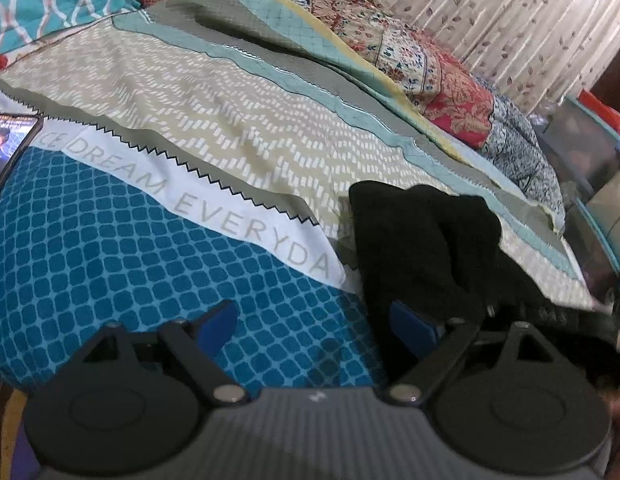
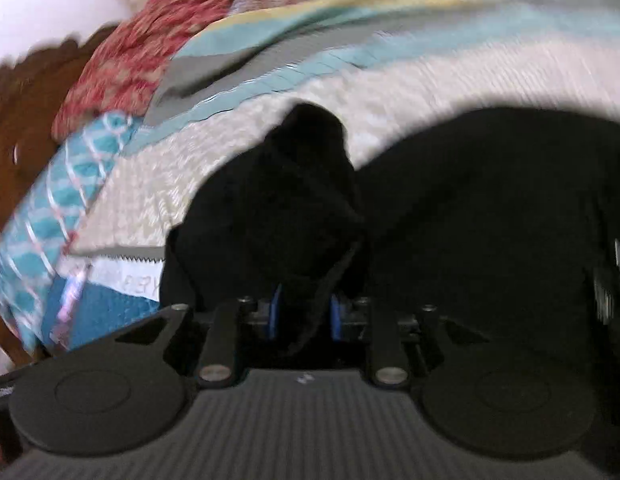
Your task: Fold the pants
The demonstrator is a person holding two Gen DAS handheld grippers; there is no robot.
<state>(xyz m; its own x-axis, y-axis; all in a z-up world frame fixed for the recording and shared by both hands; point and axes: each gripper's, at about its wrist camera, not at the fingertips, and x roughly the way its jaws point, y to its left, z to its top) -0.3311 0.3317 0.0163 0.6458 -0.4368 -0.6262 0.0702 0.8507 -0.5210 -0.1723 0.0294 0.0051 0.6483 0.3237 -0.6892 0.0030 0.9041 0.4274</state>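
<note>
The black pants lie bunched on the patterned bedspread at the right of the left wrist view. My left gripper is open just above the bed, its right blue pad touching the edge of the pants. In the right wrist view my right gripper is shut on a fold of the black pants, which fill the middle and right of that blurred view.
A phone lies at the left edge of the bed. Floral pillows or quilts are piled along the far side, with a curtain behind. A teal patterned pillow and a wooden headboard are at the left.
</note>
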